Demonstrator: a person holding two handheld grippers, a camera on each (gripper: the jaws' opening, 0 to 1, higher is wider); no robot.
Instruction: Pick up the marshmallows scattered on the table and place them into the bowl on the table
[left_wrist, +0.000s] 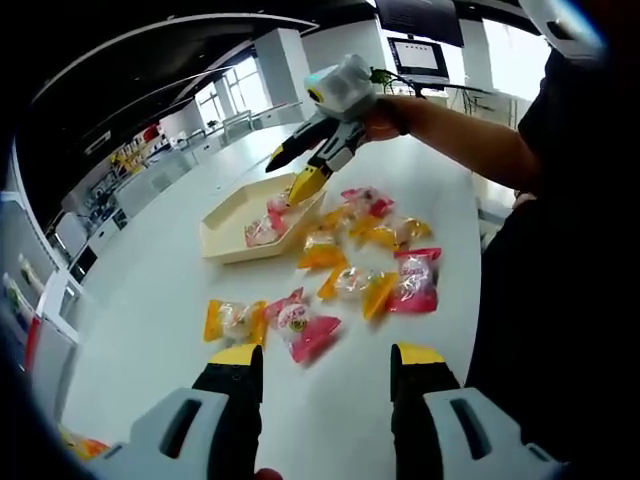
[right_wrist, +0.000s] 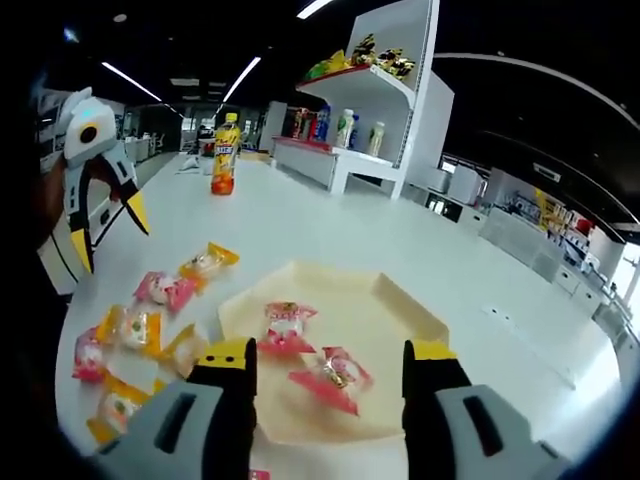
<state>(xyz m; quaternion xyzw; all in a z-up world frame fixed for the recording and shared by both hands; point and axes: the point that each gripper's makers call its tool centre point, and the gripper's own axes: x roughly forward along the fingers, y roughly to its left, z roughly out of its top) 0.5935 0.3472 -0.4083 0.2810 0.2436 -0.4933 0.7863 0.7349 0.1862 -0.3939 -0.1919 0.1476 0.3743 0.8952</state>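
In the left gripper view, the left claw hangs above the white table with its jaws spread and nothing between them, aimed at the nearest wrapped marshmallows, probably lining up for a pick. More packets lie strewn between it and the shallow cream bowl, which already holds at least one. Across the table the right claw, held in a person's hand, hovers over the bowl's far edge, jaws parted. In the right gripper view, the right claw stands open and empty directly above the bowl, where two pink packets lie; this placement suits a drop-off. Loose packets lie left of the bowl, and the left claw hangs open above them.
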